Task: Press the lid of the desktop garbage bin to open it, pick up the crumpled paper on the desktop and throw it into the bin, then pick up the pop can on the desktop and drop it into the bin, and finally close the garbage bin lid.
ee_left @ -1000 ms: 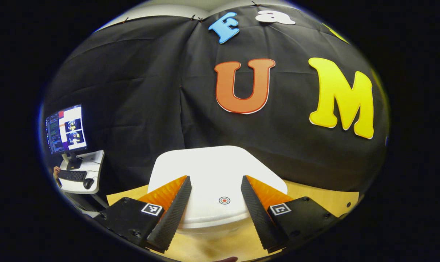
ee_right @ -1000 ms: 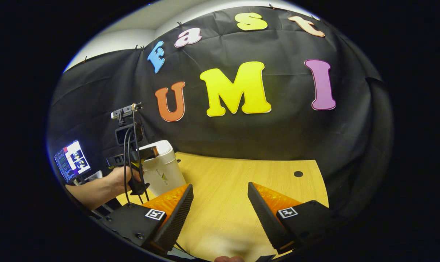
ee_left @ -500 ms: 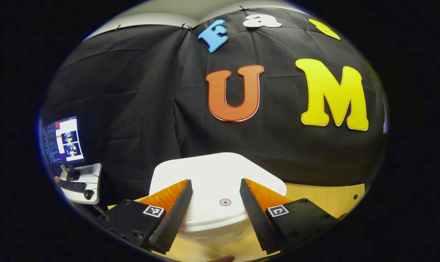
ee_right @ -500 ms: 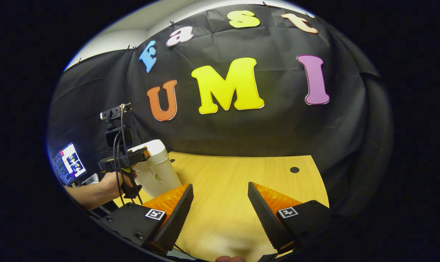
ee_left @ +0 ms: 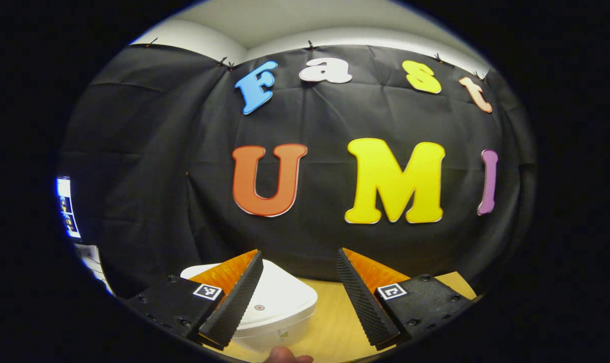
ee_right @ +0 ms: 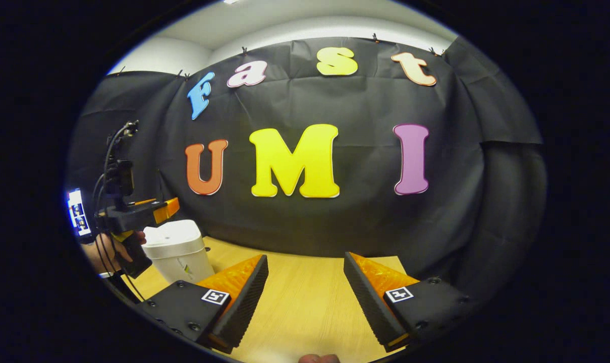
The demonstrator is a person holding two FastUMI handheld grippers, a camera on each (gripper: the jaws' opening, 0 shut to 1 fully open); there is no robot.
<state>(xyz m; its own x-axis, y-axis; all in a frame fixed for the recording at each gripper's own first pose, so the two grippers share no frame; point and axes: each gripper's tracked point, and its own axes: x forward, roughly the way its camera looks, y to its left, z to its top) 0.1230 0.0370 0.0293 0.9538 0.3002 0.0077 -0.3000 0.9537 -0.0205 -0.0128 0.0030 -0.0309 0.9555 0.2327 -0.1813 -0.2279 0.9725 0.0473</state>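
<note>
Facing closed bin (ee_left: 277, 307) w/ red dot mark (ee_left: 259, 307)

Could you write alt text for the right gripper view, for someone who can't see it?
The right gripper, jaws open, hangs over a bare wooden table. Far left, a hand holds the left gripper above a white bin with its lid shut.
</note>
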